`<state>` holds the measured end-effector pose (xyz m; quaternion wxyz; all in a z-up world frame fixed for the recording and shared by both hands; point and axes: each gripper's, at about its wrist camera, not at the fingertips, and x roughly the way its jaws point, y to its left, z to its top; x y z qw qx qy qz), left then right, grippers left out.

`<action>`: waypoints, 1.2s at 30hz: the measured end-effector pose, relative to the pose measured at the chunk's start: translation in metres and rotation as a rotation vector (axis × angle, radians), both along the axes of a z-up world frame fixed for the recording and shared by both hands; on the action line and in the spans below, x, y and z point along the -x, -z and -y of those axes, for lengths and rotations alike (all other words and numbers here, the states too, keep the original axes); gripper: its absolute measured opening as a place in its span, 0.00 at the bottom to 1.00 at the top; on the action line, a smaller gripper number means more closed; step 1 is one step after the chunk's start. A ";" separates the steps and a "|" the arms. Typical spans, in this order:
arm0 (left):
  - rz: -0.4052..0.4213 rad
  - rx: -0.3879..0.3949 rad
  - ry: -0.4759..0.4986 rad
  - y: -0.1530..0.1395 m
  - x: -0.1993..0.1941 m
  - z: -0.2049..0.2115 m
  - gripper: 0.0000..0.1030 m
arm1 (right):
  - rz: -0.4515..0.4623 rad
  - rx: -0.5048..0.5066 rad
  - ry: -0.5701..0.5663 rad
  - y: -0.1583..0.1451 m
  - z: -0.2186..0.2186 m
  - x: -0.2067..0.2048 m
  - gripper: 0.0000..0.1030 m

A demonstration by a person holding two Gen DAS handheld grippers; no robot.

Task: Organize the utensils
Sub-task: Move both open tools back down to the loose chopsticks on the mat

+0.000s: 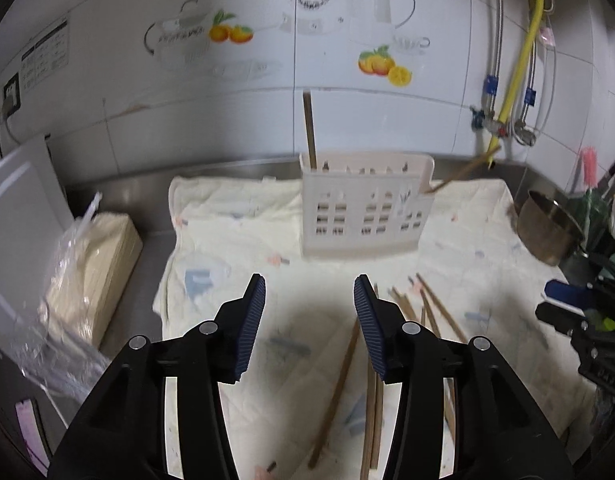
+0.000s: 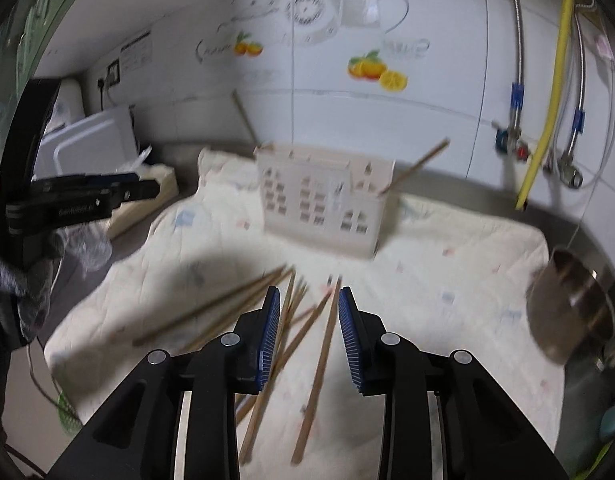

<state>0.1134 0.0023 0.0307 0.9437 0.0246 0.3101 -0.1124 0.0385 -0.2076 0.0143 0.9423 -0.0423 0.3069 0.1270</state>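
A white plastic utensil holder stands on a cream cloth; it also shows in the right wrist view. One wooden chopstick stands upright in its left end and another leans out of its right end. Several loose chopsticks lie on the cloth in front. My left gripper is open and empty above the cloth, left of the loose chopsticks. My right gripper is open and empty just above the loose chopsticks.
A steel bowl sits at the cloth's right edge, also in the right wrist view. A bagged beige box lies left of the cloth. A tiled wall with pipes and a yellow hose is behind.
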 end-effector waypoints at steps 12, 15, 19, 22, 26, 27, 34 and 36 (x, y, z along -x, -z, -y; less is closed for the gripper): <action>-0.082 -0.012 -0.014 0.050 0.020 -0.006 0.45 | -0.170 -0.044 -0.027 0.076 -0.020 0.031 0.27; -0.101 -0.012 -0.004 0.059 0.023 -0.006 0.45 | -0.200 -0.049 -0.024 0.088 -0.023 0.029 0.23; -0.126 -0.016 0.003 0.070 0.026 -0.008 0.45 | -0.236 -0.062 -0.016 0.099 -0.023 0.026 0.19; -0.142 -0.017 0.008 0.078 0.029 -0.009 0.45 | -0.252 -0.071 -0.009 0.105 -0.023 0.024 0.16; -0.169 -0.030 0.037 0.091 0.034 -0.008 0.37 | -0.270 -0.073 -0.004 0.111 -0.023 0.022 0.13; -0.183 -0.035 0.044 0.096 0.034 -0.007 0.36 | -0.277 -0.074 0.000 0.114 -0.023 0.021 0.13; -0.221 -0.033 0.094 0.112 0.031 0.000 0.30 | -0.279 -0.074 0.019 0.118 -0.021 0.019 0.07; -0.224 -0.041 0.102 0.116 0.028 0.004 0.30 | -0.275 -0.072 0.022 0.118 -0.022 0.020 0.06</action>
